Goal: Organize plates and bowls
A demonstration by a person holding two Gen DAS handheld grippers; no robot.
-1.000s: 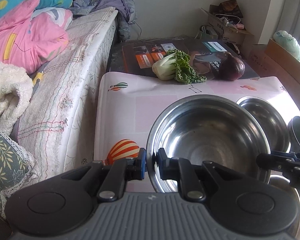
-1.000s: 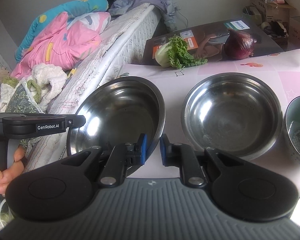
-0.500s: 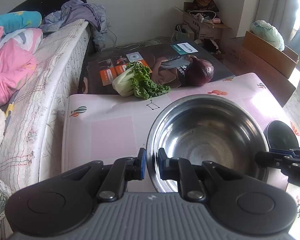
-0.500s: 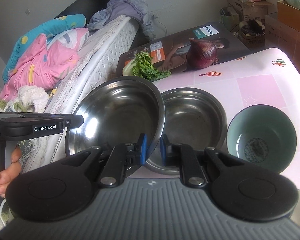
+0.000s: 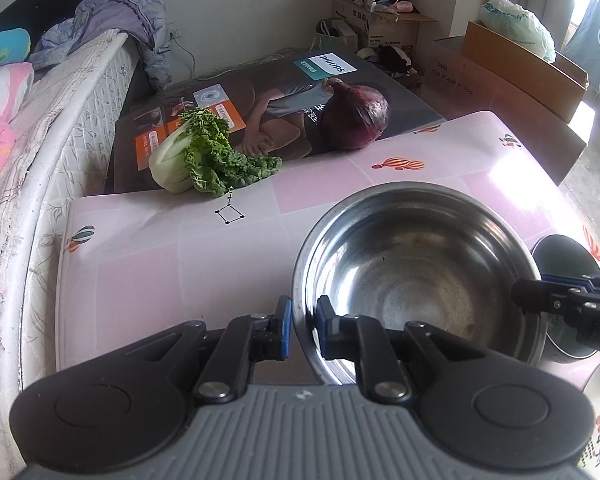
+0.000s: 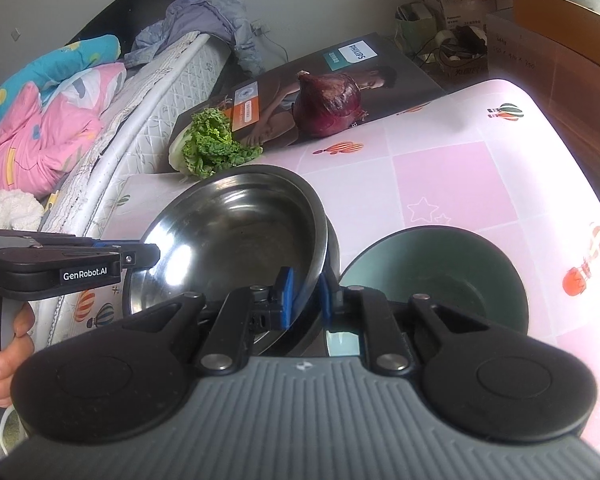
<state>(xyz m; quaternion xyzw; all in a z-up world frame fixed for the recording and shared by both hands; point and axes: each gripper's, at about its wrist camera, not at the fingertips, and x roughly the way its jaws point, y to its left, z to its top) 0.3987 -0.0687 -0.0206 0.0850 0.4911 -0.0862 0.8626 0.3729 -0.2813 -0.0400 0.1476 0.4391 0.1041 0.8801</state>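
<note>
Currently gripping: left gripper (image 5: 300,326) and right gripper (image 6: 305,295), both clamping the steel bowl (image 6: 236,236) rim, tilting it over a second steel bowl (image 6: 334,252); green bowl (image 6: 440,276) sitting at 3 o'clock.

Steel bowl (image 6: 236,236) left of ceramic bowl (image 6: 440,276)

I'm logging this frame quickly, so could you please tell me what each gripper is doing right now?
Left gripper: shut on the steel bowl's near rim.
Right gripper: shut on the same bowl's opposite rim.
</note>
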